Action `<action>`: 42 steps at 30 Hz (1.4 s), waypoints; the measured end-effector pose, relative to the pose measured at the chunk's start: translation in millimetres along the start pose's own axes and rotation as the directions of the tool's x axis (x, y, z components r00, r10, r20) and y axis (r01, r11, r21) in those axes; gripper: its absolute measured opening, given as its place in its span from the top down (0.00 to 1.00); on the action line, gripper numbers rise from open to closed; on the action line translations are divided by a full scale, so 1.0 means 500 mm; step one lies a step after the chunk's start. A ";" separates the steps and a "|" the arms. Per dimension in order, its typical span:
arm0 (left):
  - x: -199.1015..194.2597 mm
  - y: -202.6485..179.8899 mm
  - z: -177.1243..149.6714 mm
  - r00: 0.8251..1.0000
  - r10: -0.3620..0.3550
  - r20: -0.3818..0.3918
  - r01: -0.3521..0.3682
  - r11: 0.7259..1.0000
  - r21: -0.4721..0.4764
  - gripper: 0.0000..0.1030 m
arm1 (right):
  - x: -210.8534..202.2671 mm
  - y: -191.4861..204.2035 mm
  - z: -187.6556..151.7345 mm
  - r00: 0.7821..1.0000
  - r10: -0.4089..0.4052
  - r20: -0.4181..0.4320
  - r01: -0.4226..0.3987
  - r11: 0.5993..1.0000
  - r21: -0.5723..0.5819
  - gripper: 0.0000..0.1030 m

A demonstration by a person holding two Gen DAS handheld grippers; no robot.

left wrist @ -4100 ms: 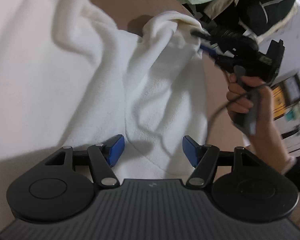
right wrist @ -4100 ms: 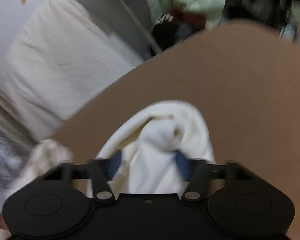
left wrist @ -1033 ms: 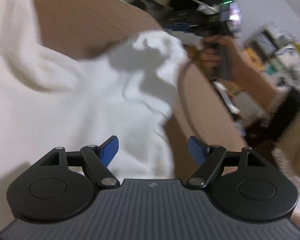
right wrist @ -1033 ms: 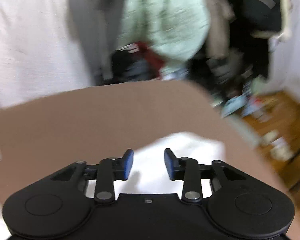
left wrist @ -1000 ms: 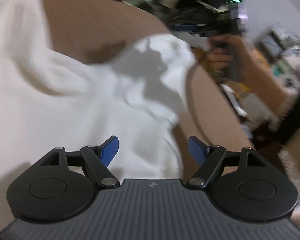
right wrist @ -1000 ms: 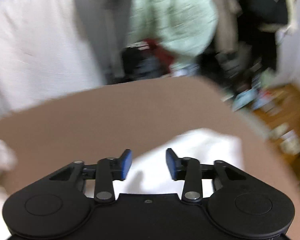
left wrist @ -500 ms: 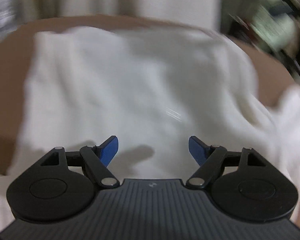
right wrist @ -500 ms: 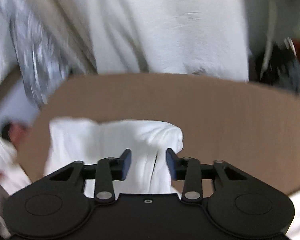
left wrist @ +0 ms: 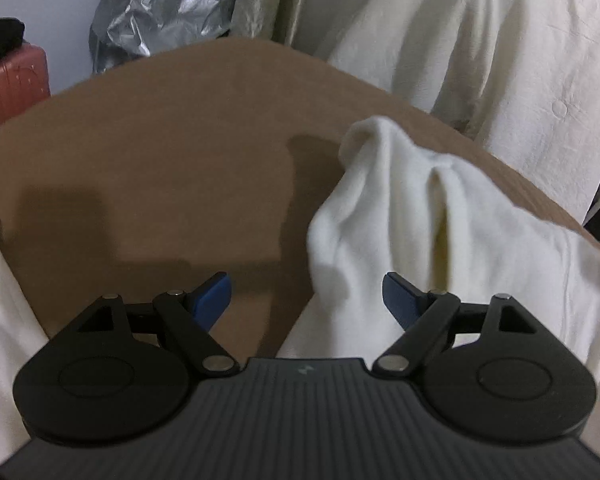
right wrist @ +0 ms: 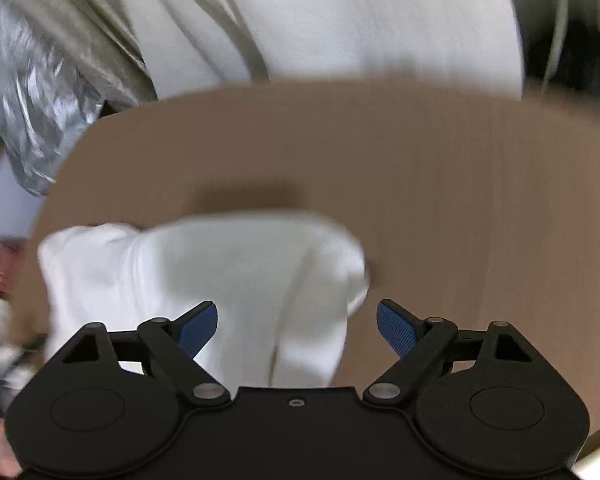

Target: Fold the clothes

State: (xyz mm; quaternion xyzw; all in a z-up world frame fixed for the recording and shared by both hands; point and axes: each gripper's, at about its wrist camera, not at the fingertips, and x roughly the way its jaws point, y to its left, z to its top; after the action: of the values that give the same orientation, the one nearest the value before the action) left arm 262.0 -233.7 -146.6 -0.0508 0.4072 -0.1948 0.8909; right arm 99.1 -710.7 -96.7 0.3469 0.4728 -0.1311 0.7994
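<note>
Both claws — left claw (left wrist: 307,296), right claw (right wrist: 297,326) — gape wide, empty, over the white garment (left wrist: 412,216).

No readable text, label, brand or number anywhere

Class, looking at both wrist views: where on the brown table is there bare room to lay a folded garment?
Bare: the brown table left of the white garment, and right of it. Crowded: the garment's own patch, under both open grippers.
</note>
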 end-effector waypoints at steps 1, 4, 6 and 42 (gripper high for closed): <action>0.008 -0.006 -0.002 1.000 0.013 0.000 -0.013 0.999 0.036 0.20 | 0.016 -0.024 -0.008 0.999 0.043 -0.003 -0.043 0.998 0.050 0.12; 0.032 -0.030 -0.008 0.999 0.033 -0.001 -0.032 0.991 0.127 0.20 | 0.060 -0.077 -0.033 0.988 0.149 0.029 -0.152 0.975 0.165 0.12; 0.049 -0.039 -0.007 1.000 0.012 -0.025 -0.009 0.991 0.131 0.20 | 0.069 -0.059 -0.044 0.987 0.148 0.070 -0.156 0.979 0.133 0.13; -0.061 -0.018 -0.046 0.970 -0.239 -0.036 0.240 0.971 0.010 0.21 | -0.018 0.255 -0.493 0.955 0.227 -0.191 -0.290 0.851 -0.437 0.41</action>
State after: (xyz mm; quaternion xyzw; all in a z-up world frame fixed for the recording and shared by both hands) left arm 223.9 -228.4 -138.2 -0.0897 0.4121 -0.3048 0.8540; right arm -0.8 -452.1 -111.0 0.2159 0.4910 0.1169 0.8358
